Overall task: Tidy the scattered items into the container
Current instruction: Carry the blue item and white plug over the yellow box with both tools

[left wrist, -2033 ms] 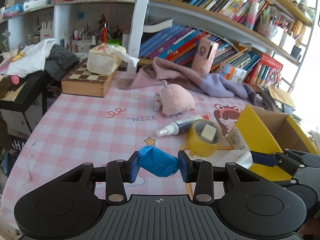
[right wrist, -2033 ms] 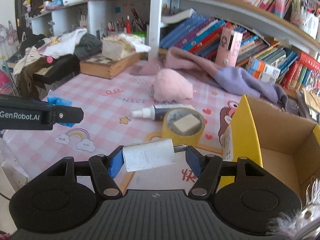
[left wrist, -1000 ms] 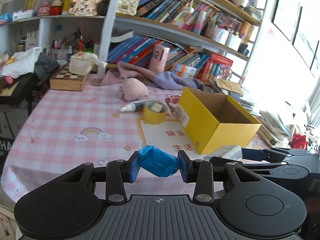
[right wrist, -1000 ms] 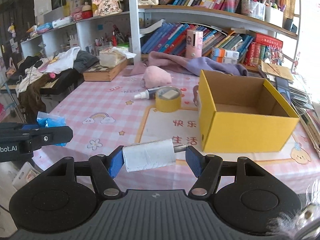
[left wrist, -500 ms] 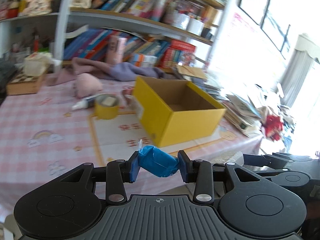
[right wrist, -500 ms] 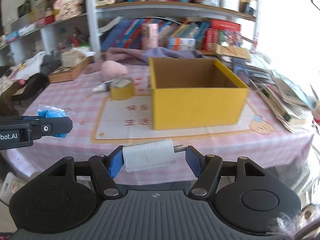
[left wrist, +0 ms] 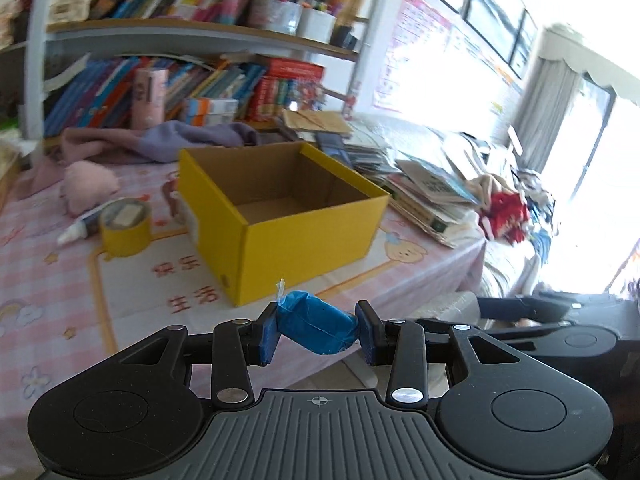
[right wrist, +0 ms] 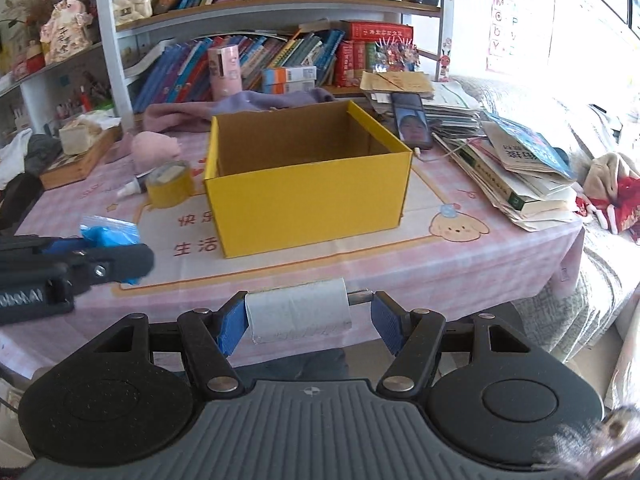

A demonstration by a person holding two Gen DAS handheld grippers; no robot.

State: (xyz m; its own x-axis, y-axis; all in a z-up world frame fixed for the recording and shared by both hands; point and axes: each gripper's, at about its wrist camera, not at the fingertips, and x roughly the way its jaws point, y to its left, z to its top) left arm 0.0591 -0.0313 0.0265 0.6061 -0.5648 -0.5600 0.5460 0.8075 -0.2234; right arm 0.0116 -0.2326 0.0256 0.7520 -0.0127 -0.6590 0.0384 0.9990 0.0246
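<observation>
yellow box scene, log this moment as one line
left gripper: blue packet | right gripper: white roll | yellow box: looks empty

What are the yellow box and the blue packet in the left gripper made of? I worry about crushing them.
The yellow box looks like corrugated cardboard: matte yellow outside, plain brown inside, with folded edges. The blue packet seems to be thin glossy plastic film, creased where the left gripper pinches it; its contents cannot be told.
</observation>
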